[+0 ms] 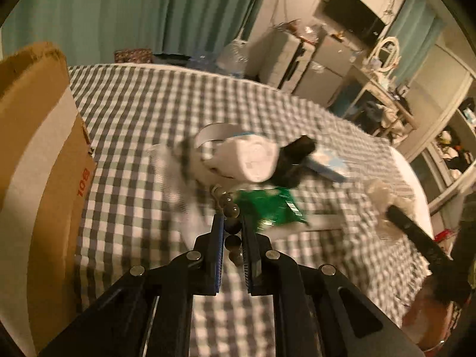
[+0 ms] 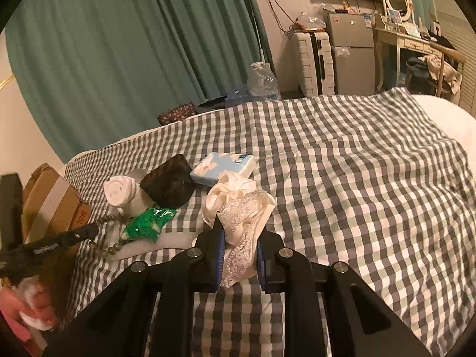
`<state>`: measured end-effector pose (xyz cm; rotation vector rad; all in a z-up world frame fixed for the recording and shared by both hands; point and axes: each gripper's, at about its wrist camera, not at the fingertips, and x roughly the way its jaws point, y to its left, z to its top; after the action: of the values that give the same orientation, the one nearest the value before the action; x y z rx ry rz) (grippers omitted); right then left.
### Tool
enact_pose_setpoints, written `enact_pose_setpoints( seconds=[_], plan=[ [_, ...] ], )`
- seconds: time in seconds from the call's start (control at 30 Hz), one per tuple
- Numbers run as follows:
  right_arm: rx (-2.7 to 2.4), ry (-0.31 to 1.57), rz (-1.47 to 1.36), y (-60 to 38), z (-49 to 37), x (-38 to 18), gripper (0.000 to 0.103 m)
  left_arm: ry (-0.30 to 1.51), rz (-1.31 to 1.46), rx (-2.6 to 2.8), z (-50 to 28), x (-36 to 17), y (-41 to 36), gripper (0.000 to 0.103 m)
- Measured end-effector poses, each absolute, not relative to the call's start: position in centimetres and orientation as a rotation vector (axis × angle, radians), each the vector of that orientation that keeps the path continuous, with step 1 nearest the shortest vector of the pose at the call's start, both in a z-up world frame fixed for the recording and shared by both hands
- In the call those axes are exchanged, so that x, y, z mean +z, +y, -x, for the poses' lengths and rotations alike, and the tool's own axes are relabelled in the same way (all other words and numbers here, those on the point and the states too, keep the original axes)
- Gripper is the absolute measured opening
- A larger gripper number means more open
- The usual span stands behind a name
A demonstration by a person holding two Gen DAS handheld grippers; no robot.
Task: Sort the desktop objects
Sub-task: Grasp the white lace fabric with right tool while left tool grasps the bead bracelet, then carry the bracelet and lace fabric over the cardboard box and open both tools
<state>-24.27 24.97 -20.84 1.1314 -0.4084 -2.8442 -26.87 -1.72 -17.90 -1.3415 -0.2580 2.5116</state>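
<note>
Surface: checked bedspread [image 2: 357,178], green curtain [image 2: 119,44] behind.
Left gripper [image 1: 230,226]: jaws clamped on a bead string [image 1: 229,205], which hangs off the bedspread.
Right gripper [image 2: 238,238]: jaws pinched on a cream lace cloth [image 2: 244,211], held above the bedspread.
Pile: green packet [image 2: 147,223], black pouch [image 2: 168,183], tissue pack [image 2: 223,168], rolled white towel [image 2: 120,190], close together.
Cardboard box [image 1: 44,163]: at the bedspread's left edge.

We count two grippers: left gripper [image 1: 230,226], right gripper [image 2: 239,238]. One bead string [image 1: 230,208] at the left one, one lace cloth [image 2: 241,217] in the right. Ahead-left of the right gripper: one green packet [image 2: 147,223], one dark pouch [image 2: 168,183], one tissue pack [image 2: 223,168], one rolled white towel [image 2: 120,190]. One cardboard box [image 2: 50,205] farther left.
</note>
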Motion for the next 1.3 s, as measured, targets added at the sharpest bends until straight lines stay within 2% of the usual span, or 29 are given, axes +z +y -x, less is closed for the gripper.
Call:
enact_pose_setpoints(
  seconds=[0.2, 0.33, 0.47, 0.6, 0.7, 0.83, 1.0, 1.07, 1.1, 1.13, 1.3],
  plan=[
    [-2.840, -0.384, -1.119, 23.8, 22.7, -20.0, 0.018, -0.255, 1.360, 2.442, 24.5, -17.5, -0.9, 0.011],
    [-2.832, -0.336, -1.128, 23.1, 22.5, -20.1, 0.018, -0.239, 1.437, 2.388, 23.9, -19.6, -0.1, 0.011],
    [-2.823, -0.337, -1.126, 23.3, 22.7, -20.4, 0.018, -0.134, 1.532, 2.389, 24.6, -22.2, 1.0, 0.013],
    [-2.825, -0.364, -1.144, 24.1, 22.8, -21.0, 0.018, -0.189, 1.549, 2.419, 25.3, -23.4, 0.8, 0.017],
    [-2.830, -0.394, -1.154, 24.9, 22.9, -21.4, 0.018, -0.260, 1.542, 2.418, 25.6, -23.6, 0.5, 0.023],
    [-2.839, -0.412, -1.150, 25.3, 22.9, -21.3, 0.018, -0.368, 1.513, 2.409, 25.1, -23.6, -1.0, 0.042],
    [-2.839, -0.394, -1.147, 24.9, 22.8, -21.2, 0.018, -0.524, 1.475, 2.457, 25.5, -23.9, -1.1, 0.053],
    [-2.836, -0.382, -1.150, 24.7, 22.9, -21.2, 0.018, -0.586, 1.451, 2.472, 25.7, -24.1, -1.4, 0.050],
    [-2.834, -0.379, -1.152, 24.6, 22.9, -21.3, 0.018, -0.592, 1.448, 2.476, 26.0, -24.2, -1.3, 0.022],
    [-2.833, -0.376, -1.155, 24.6, 22.9, -21.4, 0.018, -0.579, 1.455, 2.474, 26.3, -24.4, -1.1, 0.011],
    [-2.832, -0.366, -1.167, 24.6, 22.8, -21.5, 0.018, -0.442, 1.348, 2.519, 25.6, -22.5, 0.4, 0.011]
  ],
)
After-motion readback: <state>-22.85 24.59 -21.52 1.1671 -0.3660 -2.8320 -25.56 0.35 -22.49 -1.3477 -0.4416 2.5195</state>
